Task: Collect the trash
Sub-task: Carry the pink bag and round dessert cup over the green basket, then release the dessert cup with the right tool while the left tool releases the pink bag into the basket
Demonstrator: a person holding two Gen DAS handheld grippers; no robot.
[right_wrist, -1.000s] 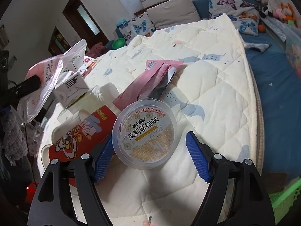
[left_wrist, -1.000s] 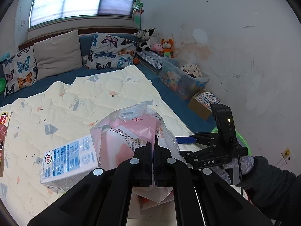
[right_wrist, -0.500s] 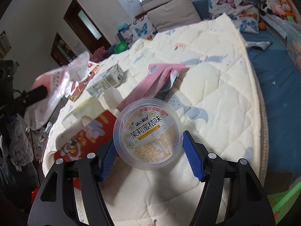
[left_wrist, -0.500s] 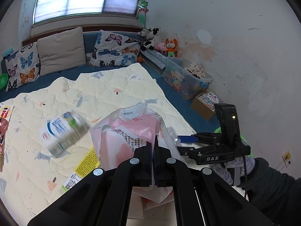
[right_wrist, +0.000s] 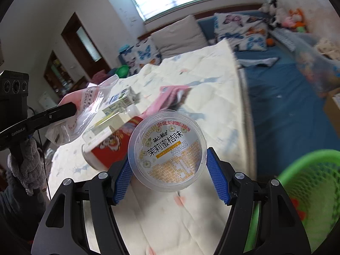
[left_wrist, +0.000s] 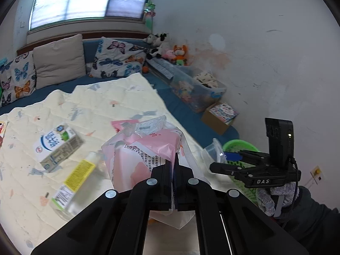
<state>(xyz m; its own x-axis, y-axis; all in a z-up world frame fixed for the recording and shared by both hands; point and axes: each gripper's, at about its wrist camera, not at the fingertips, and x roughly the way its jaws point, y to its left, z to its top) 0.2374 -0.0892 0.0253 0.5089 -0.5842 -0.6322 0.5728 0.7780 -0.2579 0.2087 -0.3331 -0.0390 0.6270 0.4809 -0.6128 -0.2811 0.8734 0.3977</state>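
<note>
My left gripper (left_wrist: 173, 165) is shut on a pink and clear plastic bag (left_wrist: 146, 148) and holds it above the bed; the bag also shows in the right wrist view (right_wrist: 85, 106). My right gripper (right_wrist: 167, 161) is shut on a clear plastic cup (right_wrist: 167, 150) with a printed lid, held above the quilt; the cup also shows in the left wrist view (left_wrist: 212, 150). A green mesh basket (right_wrist: 308, 189) stands low at the right, and it shows behind the right gripper in the left wrist view (left_wrist: 240, 146).
On the cream quilt (left_wrist: 85, 106) lie a milk carton (left_wrist: 57, 144), a clear bottle with a yellow label (left_wrist: 74, 180), a pink wrapper (right_wrist: 170, 97) and a red snack tub (right_wrist: 110, 148). Cushions, soft toys, a storage bin (left_wrist: 195, 89) and a cardboard box (left_wrist: 221, 114) line the wall.
The right gripper has lifted the cup and swung right, so the green basket has come into view. The left view has shifted, and the carton and the bottle now lie further left.
</note>
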